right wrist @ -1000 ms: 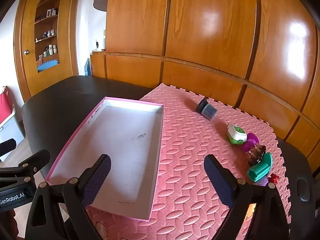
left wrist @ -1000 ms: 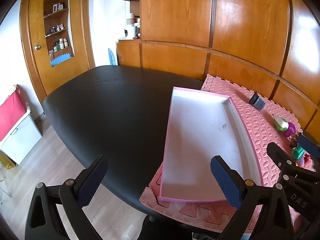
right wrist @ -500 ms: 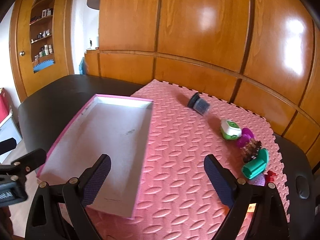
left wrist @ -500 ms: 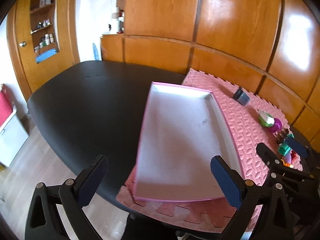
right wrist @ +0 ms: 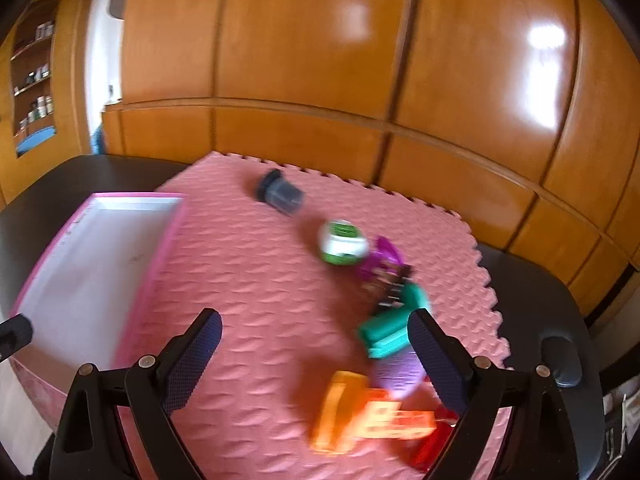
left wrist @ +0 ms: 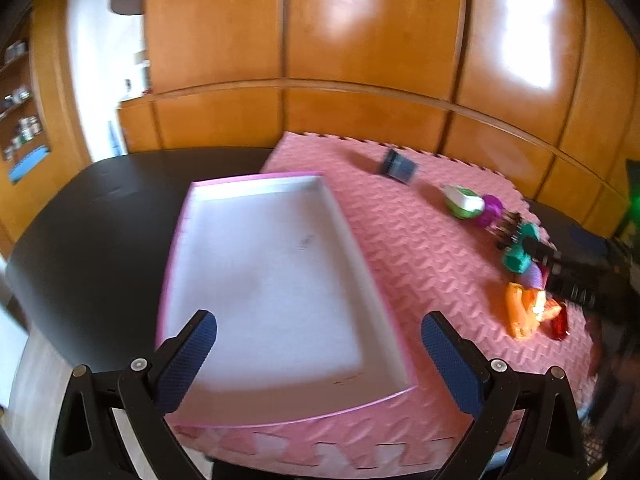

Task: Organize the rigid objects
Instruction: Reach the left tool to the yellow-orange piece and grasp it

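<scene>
Left wrist view: black surface, carrying pink foam mat; white tray with pink rim on the mat's left part, nothing in it; left gripper above the tray's near end, jaws spread, grasping nothing. Right wrist view: right gripper over the mat, jaws spread, bare; orange toy, teal piece, green-and-white object, dark cylinder lying loose on the mat right of the tray

We see open mat between the tray and the toy cluster.
</scene>
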Demonstrator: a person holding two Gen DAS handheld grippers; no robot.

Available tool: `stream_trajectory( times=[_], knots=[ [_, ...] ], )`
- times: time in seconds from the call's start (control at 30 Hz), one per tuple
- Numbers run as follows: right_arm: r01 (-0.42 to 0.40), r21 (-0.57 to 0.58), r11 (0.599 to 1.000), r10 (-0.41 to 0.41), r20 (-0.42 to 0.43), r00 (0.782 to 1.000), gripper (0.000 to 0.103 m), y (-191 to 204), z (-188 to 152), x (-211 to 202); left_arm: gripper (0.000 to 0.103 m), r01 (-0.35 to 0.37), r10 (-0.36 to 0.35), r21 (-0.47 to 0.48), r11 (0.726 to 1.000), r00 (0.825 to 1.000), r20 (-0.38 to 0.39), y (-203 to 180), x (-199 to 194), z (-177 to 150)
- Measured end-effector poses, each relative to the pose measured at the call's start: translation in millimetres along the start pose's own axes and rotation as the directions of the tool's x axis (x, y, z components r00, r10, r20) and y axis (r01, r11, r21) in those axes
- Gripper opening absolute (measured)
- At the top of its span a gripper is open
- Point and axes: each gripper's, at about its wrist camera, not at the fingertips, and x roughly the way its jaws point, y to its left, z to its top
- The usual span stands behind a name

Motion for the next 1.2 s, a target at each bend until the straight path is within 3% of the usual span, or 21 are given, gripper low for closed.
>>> stream_trajectory(
  times=[0.33, 0.43, 0.53, 0.8, 1.03, 1.2],
  knots=[
    [0.123, 0.273, 0.954, -0.107, -0.072, 0.992, 0.095, -142.8, -15.8, 29.4, 0.103, 0.047, -0.047, 0.143, 0.989, 0.999, -0.001, -57.7, 18.1, 10.8],
    [0.077, 0.43, 0.9, -0.039, -0.096, 0.995, 0.095, -172.9, -24.6, 37.1, 0.103, 0.064, -0.064, 0.18, 0.982, 0.998, -0.007, -71.5, 23.4, 11.5],
    [0.019, 0.521, 0.853, 0.026, -0.08, 0.996, 0.095, -189.6, -30.8, 38.8, 0.103, 0.081, -0.082, 0.232, 0.969, 0.997, -0.004, -88.6, 30.9, 10.9],
    [-0.008, 0.582, 0.813, 0.056, -0.065, 0.996, 0.095, -199.5, -35.1, 35.9, 0.103, 0.153, -0.142, 0.342, 0.927, 0.988, -0.056, -142.6, 47.5, 16.6],
    [-0.015, 0.619, 0.785, 0.066, -0.059, 0.996, 0.096, -207.6, -38.6, 35.3, 0.103, 0.278, -0.239, 0.435, 0.857, 0.96, -0.144, -194.4, 63.5, 9.8],
    [-0.023, 0.637, 0.771, 0.085, -0.067, 0.994, 0.095, -211.2, -40.7, 38.0, 0.102, 0.342, -0.266, 0.523, 0.781, 0.939, -0.217, -227.9, 82.7, 3.7]
  ],
)
